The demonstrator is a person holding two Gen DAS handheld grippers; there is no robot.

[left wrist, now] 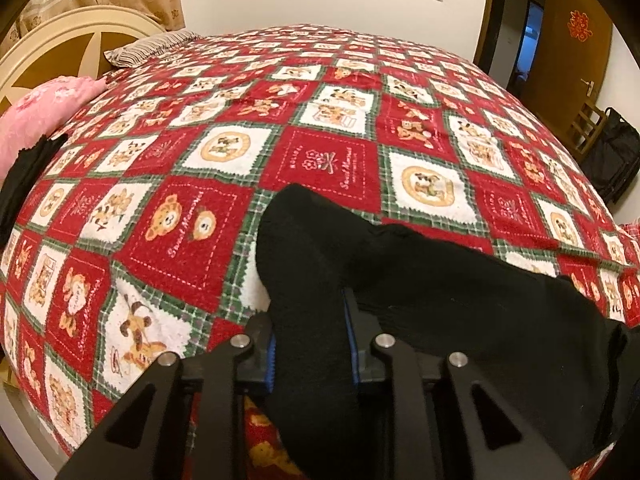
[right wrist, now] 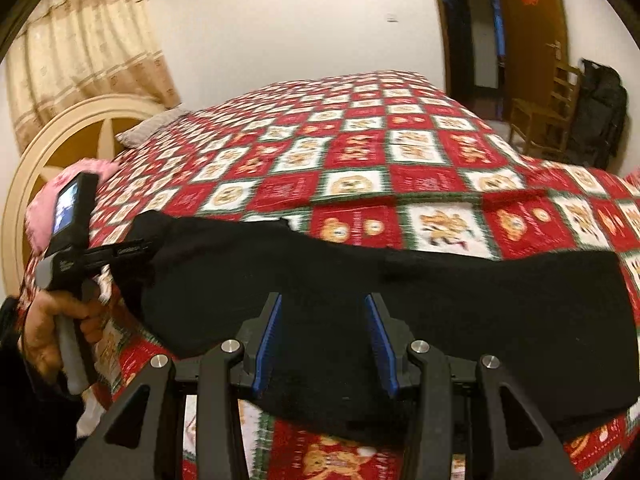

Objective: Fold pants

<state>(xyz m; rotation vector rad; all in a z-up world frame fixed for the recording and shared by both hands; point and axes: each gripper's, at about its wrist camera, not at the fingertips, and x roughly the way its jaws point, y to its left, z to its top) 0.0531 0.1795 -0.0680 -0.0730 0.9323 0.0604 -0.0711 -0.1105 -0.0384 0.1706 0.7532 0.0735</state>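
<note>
The left gripper [left wrist: 308, 344] has its blue-padded fingers [left wrist: 271, 364] pressed in on a thick fold of the black knit pants [left wrist: 420, 280], which bunches up between them and rises in a hump just ahead. From that pinch the cloth runs away to the right, lying in a loose band across the bed.

The right gripper [right wrist: 326, 344] stands with its blue-padded fingers [right wrist: 267, 344] spread wide, with the same black pants [right wrist: 400, 300] below and between them; whether the fingers touch the cloth I cannot tell. Seen from the right wrist, the pants stretch across the near part of the bed from the left gripper [right wrist: 132, 250] — held in the person's left hand [right wrist: 52, 332] — over to the right edge of the view.

Under the pants lies the red, white and green patchwork bear-print bedspread [left wrist: 320, 120], covering the whole bed. At its head sit a pink fluffy pillow [left wrist: 36, 116] with a dark piece of cloth [left wrist: 24, 180] just beside it, and a striped grey pillow [left wrist: 148, 46] against the cream round-topped wooden headboard [left wrist: 60, 36]. Beige patterned curtains [right wrist: 80, 52] hang behind. Well apart, beyond the far right corner of the bed, a wooden chair [right wrist: 548, 108] stands with a black bag [right wrist: 600, 108] next to it — near a brown wooden door [left wrist: 576, 48].
</note>
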